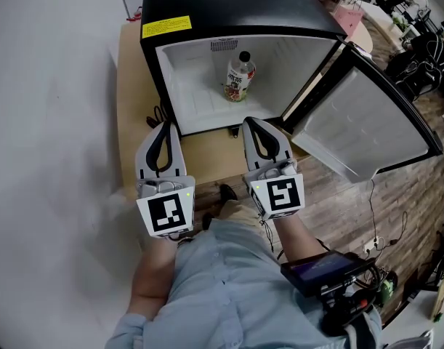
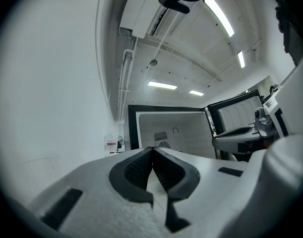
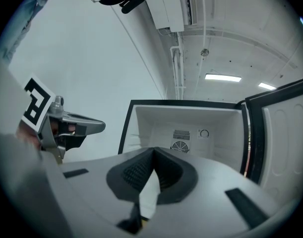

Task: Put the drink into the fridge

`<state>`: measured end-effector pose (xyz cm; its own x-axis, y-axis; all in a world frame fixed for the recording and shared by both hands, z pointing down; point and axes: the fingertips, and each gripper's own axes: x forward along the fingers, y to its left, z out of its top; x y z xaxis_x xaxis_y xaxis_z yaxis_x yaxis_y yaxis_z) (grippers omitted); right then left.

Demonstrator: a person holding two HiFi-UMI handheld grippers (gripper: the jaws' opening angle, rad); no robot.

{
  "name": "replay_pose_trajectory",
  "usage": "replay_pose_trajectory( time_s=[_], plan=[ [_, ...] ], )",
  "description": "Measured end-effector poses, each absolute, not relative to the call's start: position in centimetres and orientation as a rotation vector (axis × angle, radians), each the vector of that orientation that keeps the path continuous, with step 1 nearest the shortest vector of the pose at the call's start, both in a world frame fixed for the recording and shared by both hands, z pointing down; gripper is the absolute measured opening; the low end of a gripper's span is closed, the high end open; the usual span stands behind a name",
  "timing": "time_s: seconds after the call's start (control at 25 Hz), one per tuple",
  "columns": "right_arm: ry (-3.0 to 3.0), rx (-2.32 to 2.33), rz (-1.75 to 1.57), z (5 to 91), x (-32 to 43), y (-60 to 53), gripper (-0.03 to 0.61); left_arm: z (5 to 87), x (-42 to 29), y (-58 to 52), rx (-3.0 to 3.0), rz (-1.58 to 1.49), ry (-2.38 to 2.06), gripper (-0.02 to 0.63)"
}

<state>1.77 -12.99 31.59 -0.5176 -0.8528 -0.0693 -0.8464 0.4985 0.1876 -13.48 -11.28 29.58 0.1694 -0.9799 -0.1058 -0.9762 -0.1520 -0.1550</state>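
Observation:
The drink, a clear bottle (image 1: 240, 76) with a red-and-green label and a black cap, stands upright inside the open black fridge (image 1: 229, 6), toward the back. The fridge door (image 1: 367, 126) is swung wide to the right. Both grippers hang just in front of the fridge opening, tips pointing at it. My left gripper (image 1: 166, 124) is shut and holds nothing; its pads meet in the left gripper view (image 2: 152, 148). My right gripper (image 1: 248, 120) is shut and holds nothing too (image 3: 153, 150). Both gripper views look up into the white fridge interior (image 3: 191, 128); the bottle is hidden in them.
The fridge sits on a low wooden board (image 1: 131, 86) against a white wall at the left. Cables (image 1: 374, 246) trail over the wood floor at the right. A dark device (image 1: 327, 271) hangs at the person's waist. Desks stand far back right.

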Motion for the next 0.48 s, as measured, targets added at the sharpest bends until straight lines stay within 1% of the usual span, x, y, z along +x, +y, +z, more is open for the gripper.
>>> replay_pose_trajectory(
  time_s=[0.48],
  plan=[
    [-2.676,1.525,-0.331,31.85,2.07,-13.41,0.005,29.94,-12.97,-11.92,-2.259,-0.032,1.901,0.009]
  ],
)
